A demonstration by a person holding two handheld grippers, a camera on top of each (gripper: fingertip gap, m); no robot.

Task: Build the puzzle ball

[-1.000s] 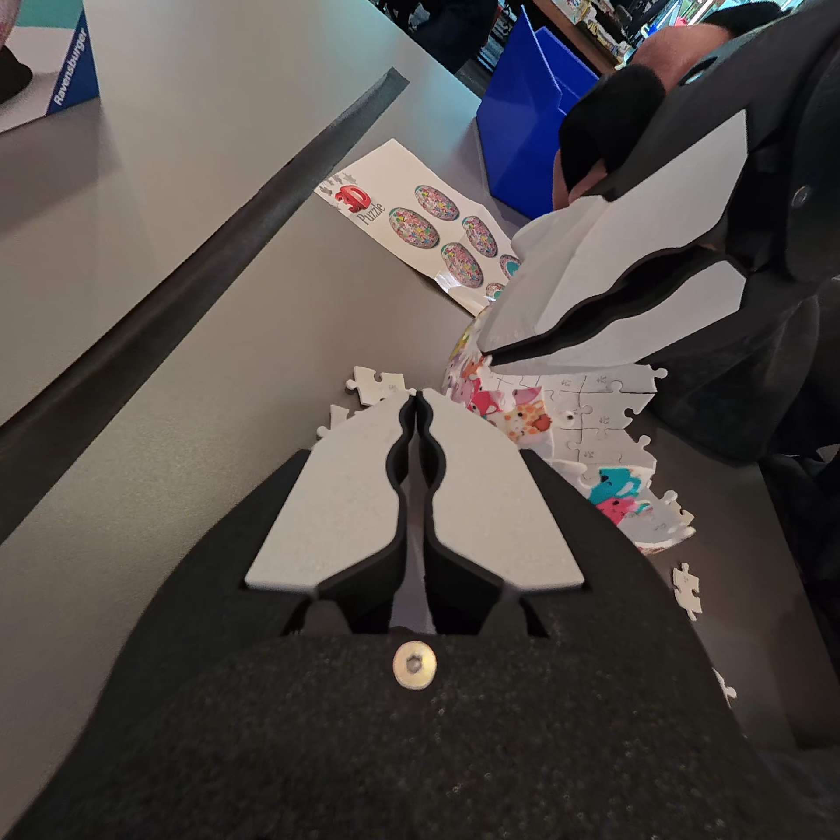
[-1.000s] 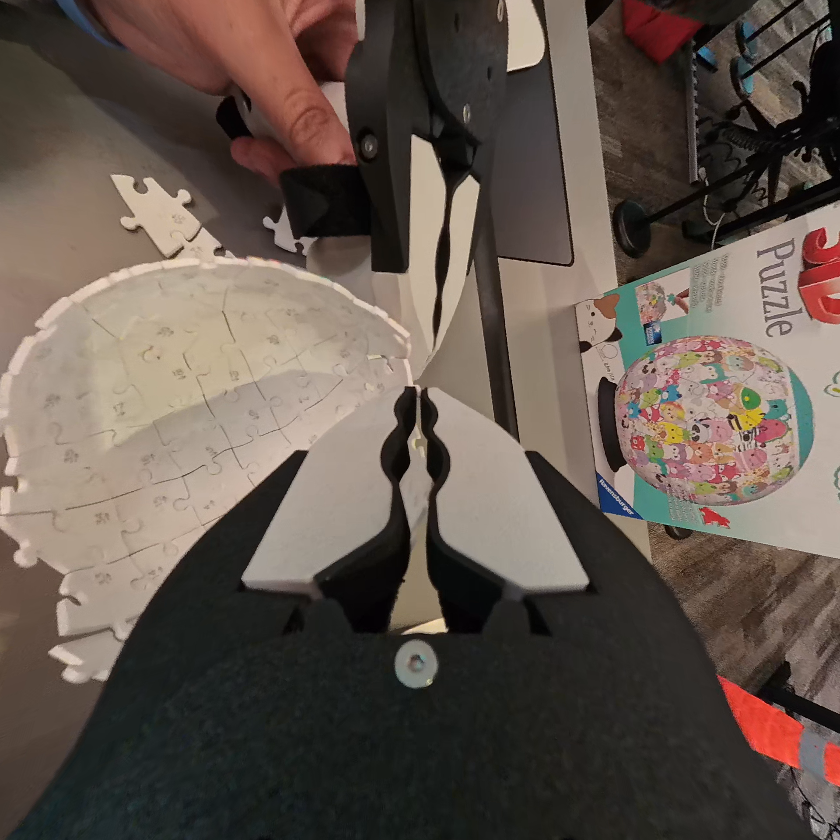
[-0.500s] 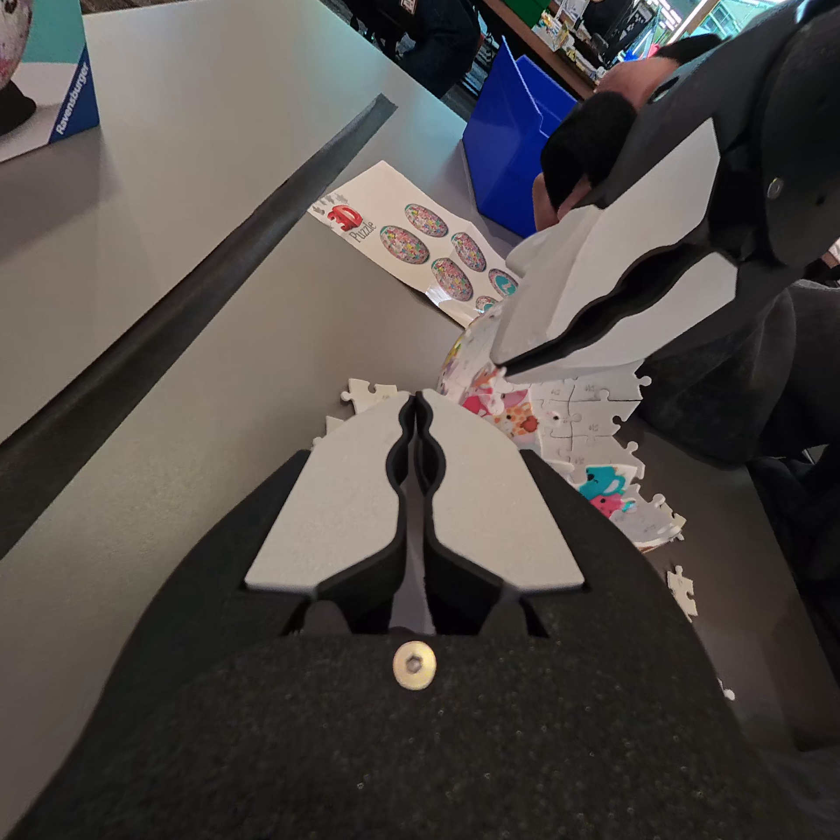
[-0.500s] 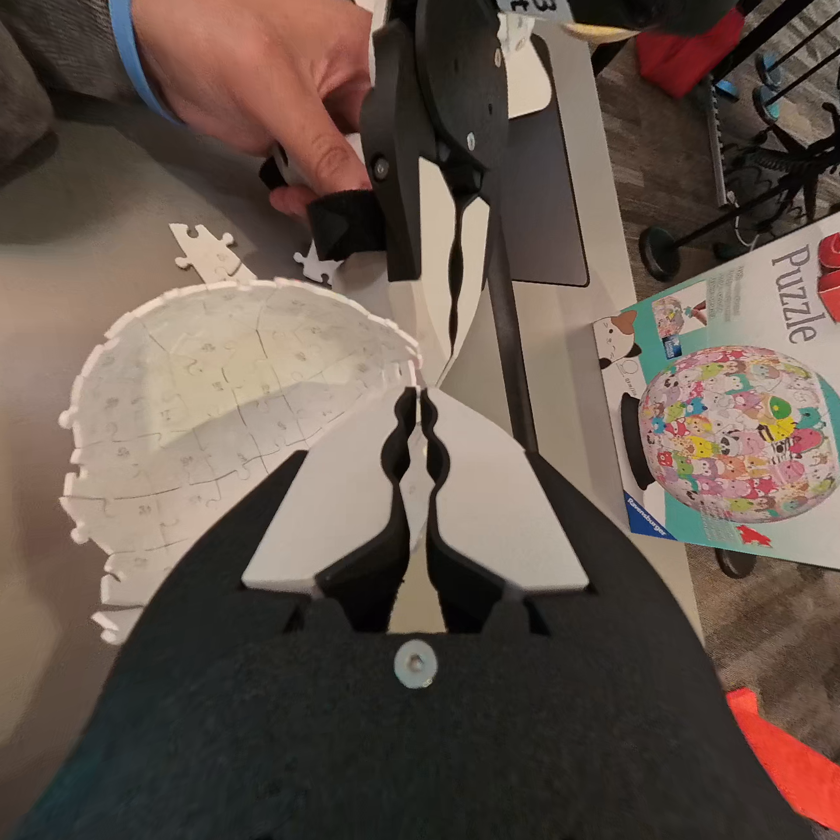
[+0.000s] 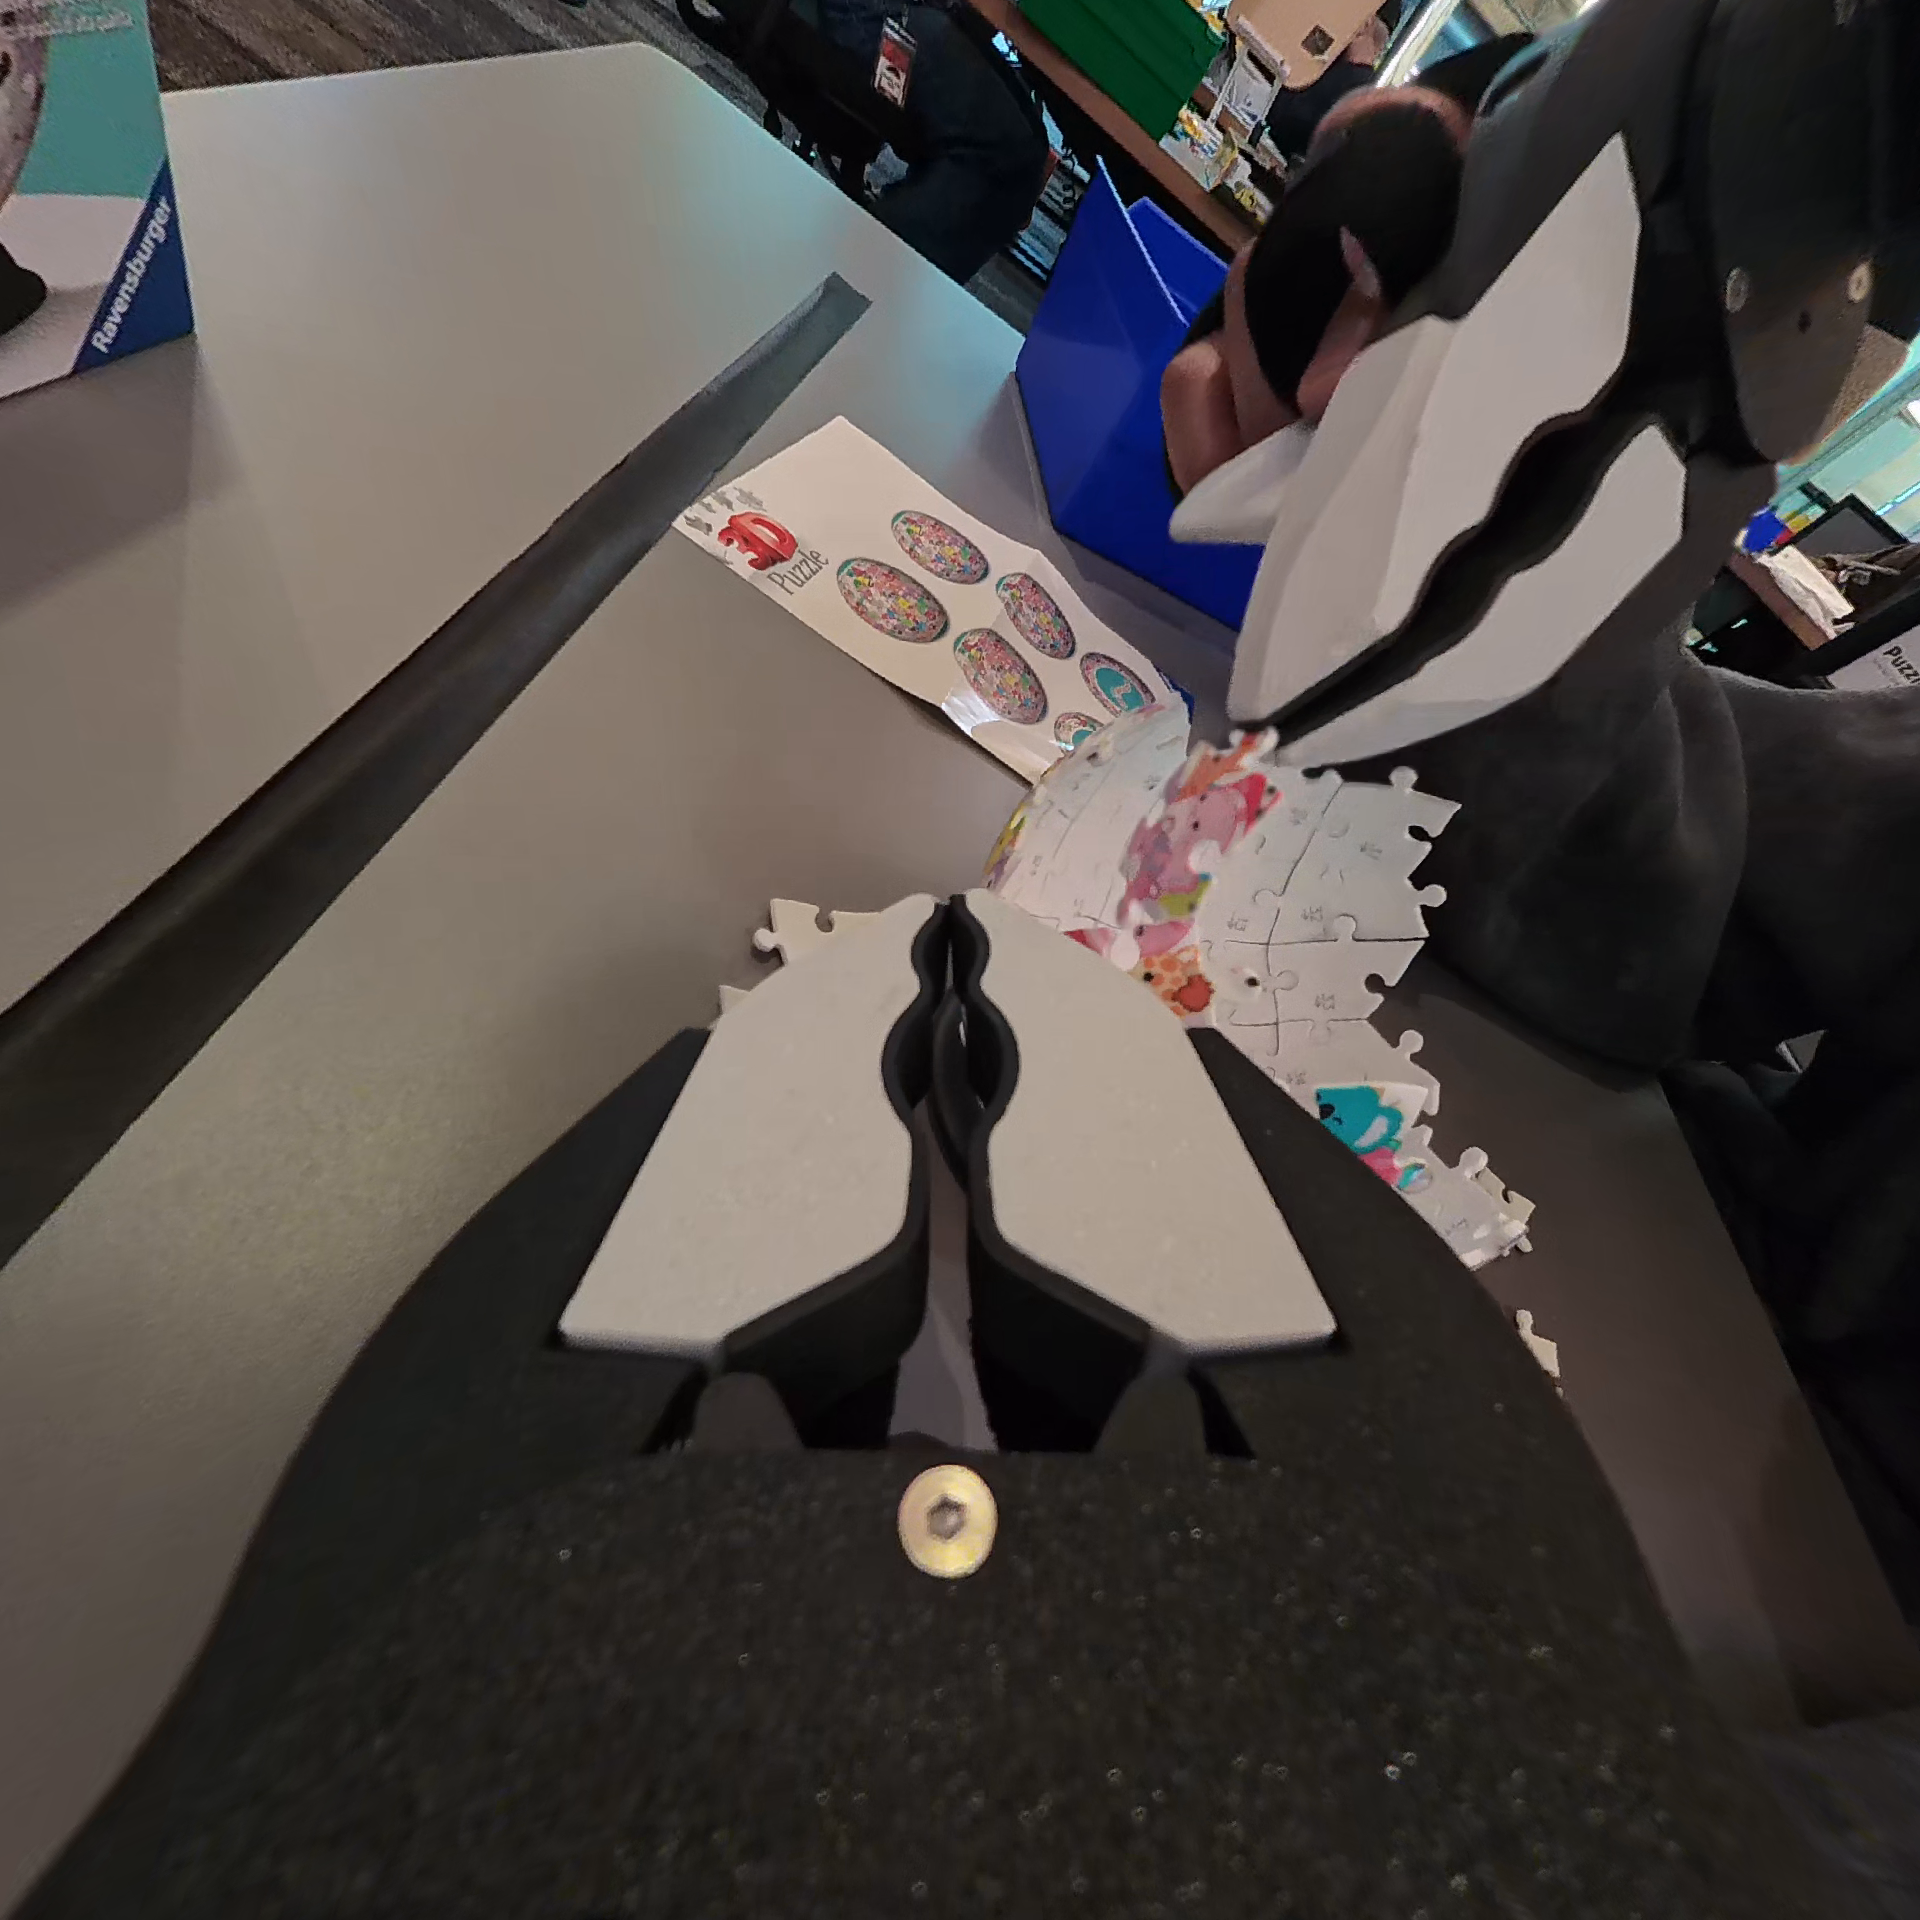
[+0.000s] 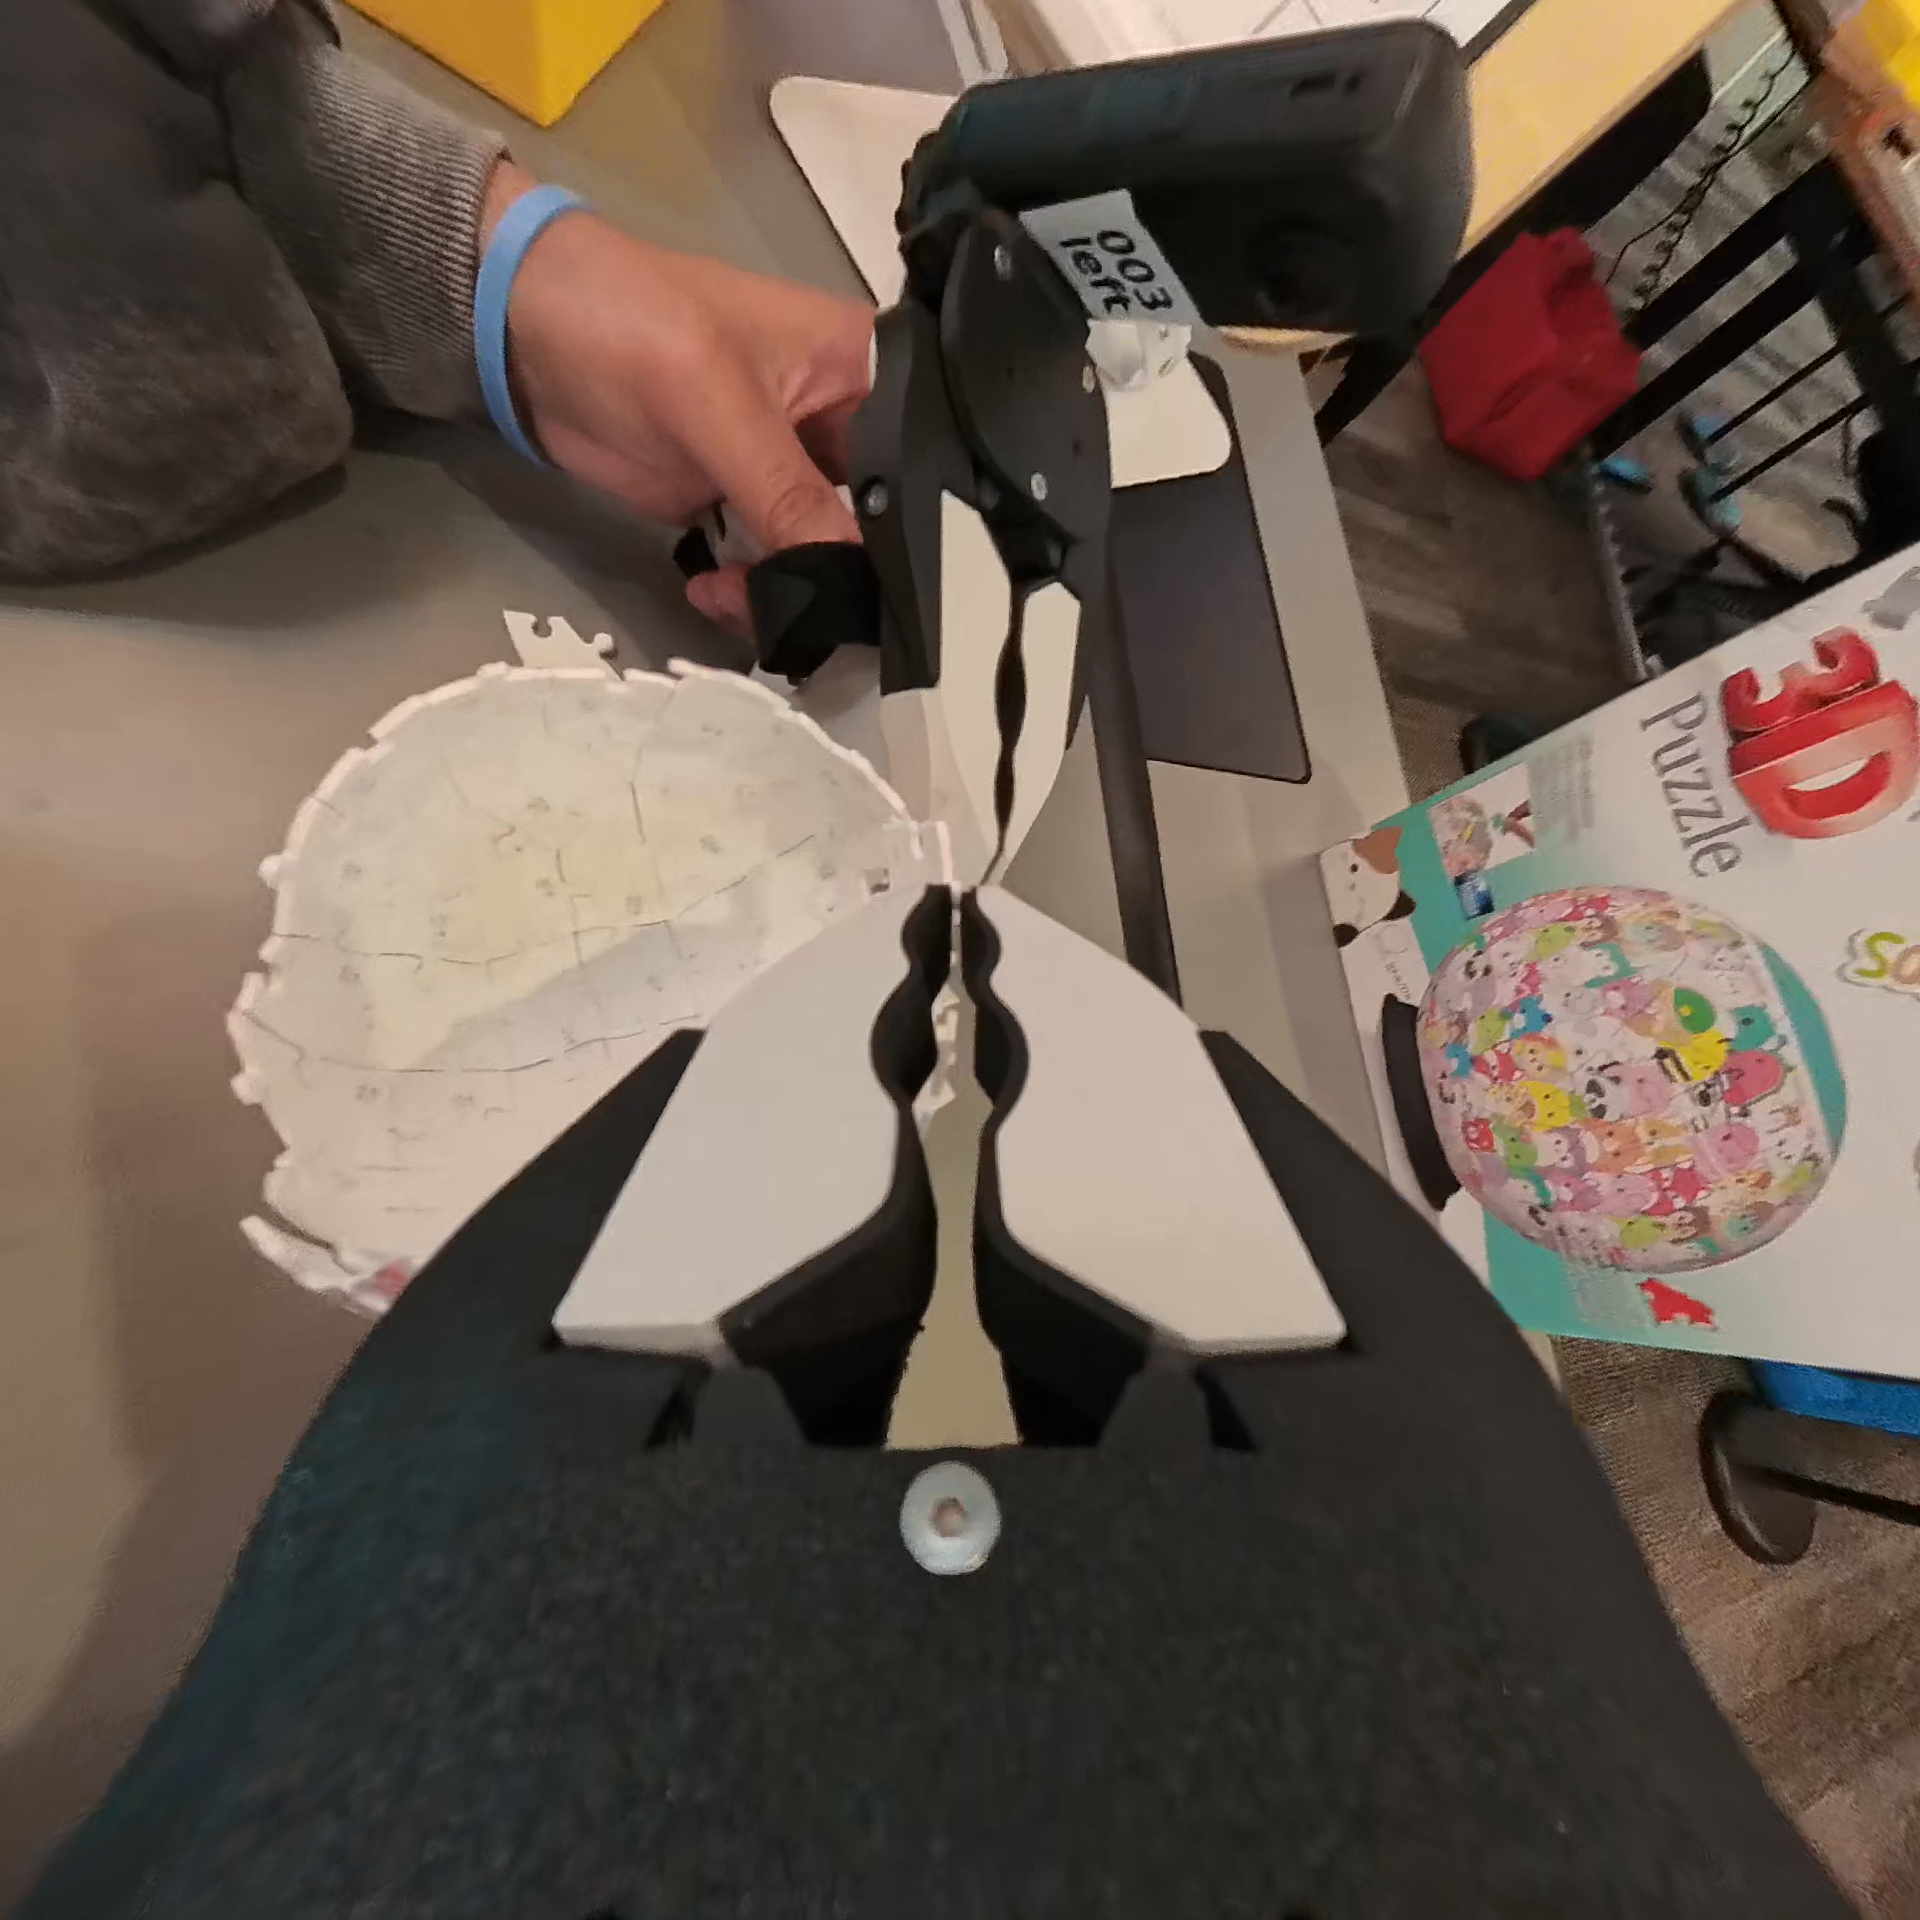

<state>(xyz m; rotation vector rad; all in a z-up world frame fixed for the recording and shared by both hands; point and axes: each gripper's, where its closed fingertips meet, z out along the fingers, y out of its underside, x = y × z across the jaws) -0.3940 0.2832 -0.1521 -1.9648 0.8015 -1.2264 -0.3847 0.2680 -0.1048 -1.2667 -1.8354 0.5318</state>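
On the grey table [image 5: 520, 1039], the half-built puzzle ball [image 6: 540, 935] lies white-side-up, jagged-rimmed.

The puzzle shell [image 6: 540, 935] looks like matt white card inside; the tabletop [image 5: 520, 935] is smooth grey laminate; the box [image 6: 1662, 1039] is glossy printed cardboard.

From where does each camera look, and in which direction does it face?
Left wrist view: sits on the left gripper, low over the table, facing along it toward the half-built ball, leaflet and blue bin; the right gripper enters from upper right.
Right wrist view: sits on the right gripper, looking down into the ball's white inside; the left hand and left gripper show beyond, the puzzle box at right.
Shared: ball, both grippers, table.
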